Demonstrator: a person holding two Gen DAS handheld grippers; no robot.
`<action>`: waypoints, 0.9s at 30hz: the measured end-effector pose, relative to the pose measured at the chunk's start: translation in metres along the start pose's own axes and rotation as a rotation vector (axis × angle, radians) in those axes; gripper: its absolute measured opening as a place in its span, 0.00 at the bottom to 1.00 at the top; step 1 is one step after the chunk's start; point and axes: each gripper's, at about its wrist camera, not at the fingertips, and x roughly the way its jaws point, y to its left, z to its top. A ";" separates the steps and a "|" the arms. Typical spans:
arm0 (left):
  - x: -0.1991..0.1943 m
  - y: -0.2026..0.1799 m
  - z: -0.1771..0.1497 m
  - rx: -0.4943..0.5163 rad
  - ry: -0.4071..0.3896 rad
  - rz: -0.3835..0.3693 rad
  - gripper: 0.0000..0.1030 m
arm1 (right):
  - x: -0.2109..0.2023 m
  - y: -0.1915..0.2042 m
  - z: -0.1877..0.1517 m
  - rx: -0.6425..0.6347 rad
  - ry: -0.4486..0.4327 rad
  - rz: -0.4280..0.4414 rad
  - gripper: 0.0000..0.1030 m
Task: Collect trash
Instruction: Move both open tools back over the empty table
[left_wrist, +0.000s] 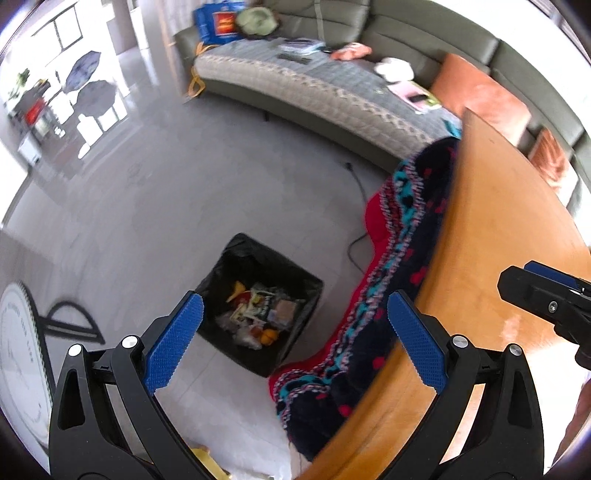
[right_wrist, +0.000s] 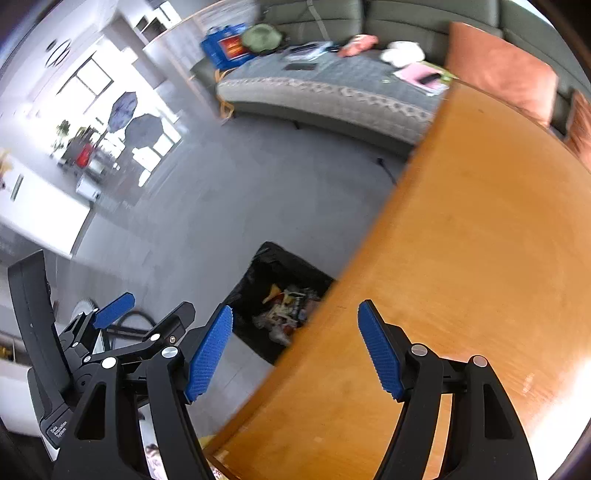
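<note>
- Black-lined trash bin (left_wrist: 258, 302) stands on the grey floor (left_wrist: 147, 206) beside your wooden table (left_wrist: 491, 236), holding wrappers and scraps.
- Your left gripper (left_wrist: 295, 339) hangs over the bin, jaws apart, empty.
- Your right gripper (right_wrist: 295, 347) straddles the table edge, jaws apart, nothing between them.
- Patterned blanket (left_wrist: 402, 258) drapes off the table's side.

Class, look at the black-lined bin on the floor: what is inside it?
The bin holds mixed wrappers, packets and something orange-yellow. Deeper layers are covered; in the right wrist view the wooden table hides its near corner.
</note>
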 end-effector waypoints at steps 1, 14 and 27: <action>-0.001 -0.009 0.000 0.014 -0.001 -0.006 0.94 | -0.003 -0.008 -0.002 0.011 -0.005 -0.004 0.69; -0.004 -0.137 -0.001 0.215 0.006 -0.099 0.94 | -0.049 -0.131 -0.040 0.218 -0.076 -0.074 0.69; 0.012 -0.263 -0.033 0.420 0.052 -0.233 0.94 | -0.077 -0.235 -0.118 0.405 -0.160 -0.199 0.81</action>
